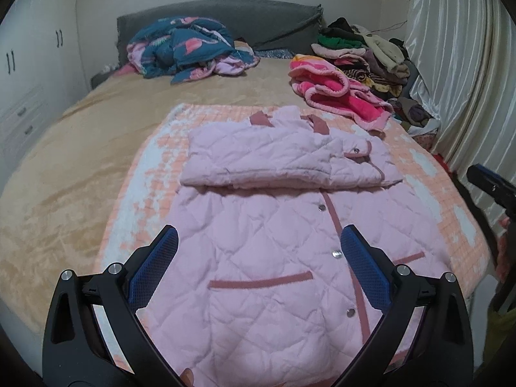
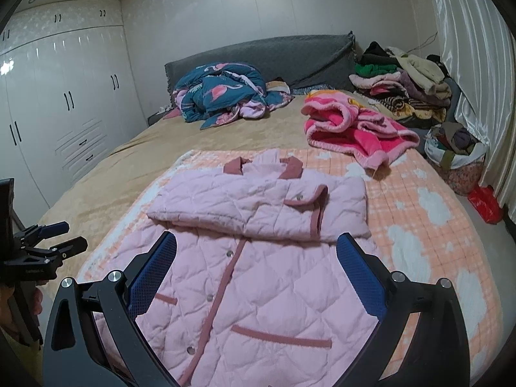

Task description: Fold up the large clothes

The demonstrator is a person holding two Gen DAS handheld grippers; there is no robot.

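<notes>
A pink quilted jacket [image 1: 277,232] with dusty-rose trim lies front up on an orange-and-white checked blanket [image 1: 142,174] on the bed. Both sleeves are folded across its chest. It also shows in the right wrist view [image 2: 258,274]. My left gripper [image 1: 258,242] is open and empty, hovering above the jacket's lower left part. My right gripper [image 2: 256,248] is open and empty, hovering above the jacket's lower right part. The left gripper shows at the left edge of the right wrist view [image 2: 58,238]; the right gripper shows at the right edge of the left wrist view [image 1: 490,183].
A tan bedspread [image 1: 64,167] covers the bed. A blue flamingo quilt [image 1: 187,48] lies by the grey headboard [image 1: 225,16]. A pink fleece garment [image 1: 338,93] and a pile of clothes [image 1: 364,51] sit at the far right. Curtains [image 1: 467,64] hang right; white wardrobes [image 2: 64,96] stand left.
</notes>
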